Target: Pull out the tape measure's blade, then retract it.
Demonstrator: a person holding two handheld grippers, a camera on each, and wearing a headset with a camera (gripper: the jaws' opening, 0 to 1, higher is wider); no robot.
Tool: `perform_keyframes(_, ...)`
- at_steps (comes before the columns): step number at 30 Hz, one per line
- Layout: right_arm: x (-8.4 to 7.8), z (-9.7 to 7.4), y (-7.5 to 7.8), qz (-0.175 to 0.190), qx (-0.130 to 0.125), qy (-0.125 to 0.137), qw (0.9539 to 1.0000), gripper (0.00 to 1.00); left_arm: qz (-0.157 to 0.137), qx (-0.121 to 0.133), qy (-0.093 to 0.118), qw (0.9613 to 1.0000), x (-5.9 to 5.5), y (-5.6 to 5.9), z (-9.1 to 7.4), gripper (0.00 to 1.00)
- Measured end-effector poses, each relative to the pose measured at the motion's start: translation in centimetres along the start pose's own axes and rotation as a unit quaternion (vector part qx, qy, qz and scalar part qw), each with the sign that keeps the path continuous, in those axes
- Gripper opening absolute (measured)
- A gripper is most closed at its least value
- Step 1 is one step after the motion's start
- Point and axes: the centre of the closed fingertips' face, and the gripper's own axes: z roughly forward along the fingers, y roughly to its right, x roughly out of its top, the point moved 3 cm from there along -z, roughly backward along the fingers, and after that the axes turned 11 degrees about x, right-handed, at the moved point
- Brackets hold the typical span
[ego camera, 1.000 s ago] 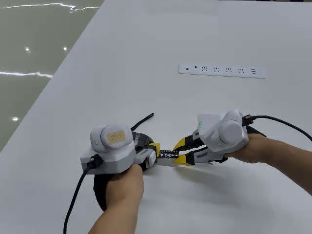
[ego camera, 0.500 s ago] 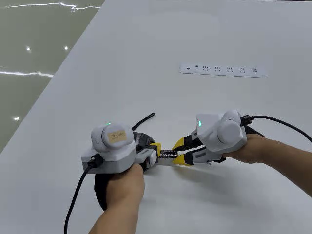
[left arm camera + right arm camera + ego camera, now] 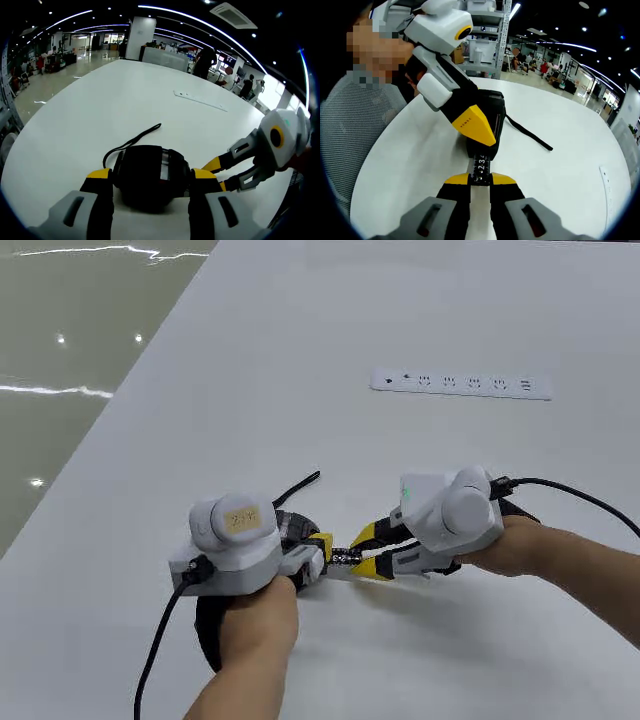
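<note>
On a wide white desk (image 3: 300, 340) by glossy floor (image 3: 60, 340), fingers of the left gripper (image 3: 152, 177) clamp a black tape measure (image 3: 487, 107); fingers of the right gripper (image 3: 480, 180) pinch its numbered blade (image 3: 481, 169).

Digits 2, 3 — on blade (image 3: 481, 170)

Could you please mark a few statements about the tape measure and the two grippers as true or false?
1. The left gripper clamps the tape measure by its black case. True.
2. The right gripper hangs open, holding nothing. False: it is pinched on the blade.
3. The blade reaches across most of the table. False: a short stretch shows between case and right gripper.
4. A white power strip lies beyond the grippers. True.
</note>
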Motion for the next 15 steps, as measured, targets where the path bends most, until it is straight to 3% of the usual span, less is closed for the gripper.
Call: perform_keyframes(15,0.41,0.44,0.11,0.0,-0.001,0.0,1.0,0.13,-0.002,-0.001,-0.001,1.0,0.05,-0.02,0.02,0.56)
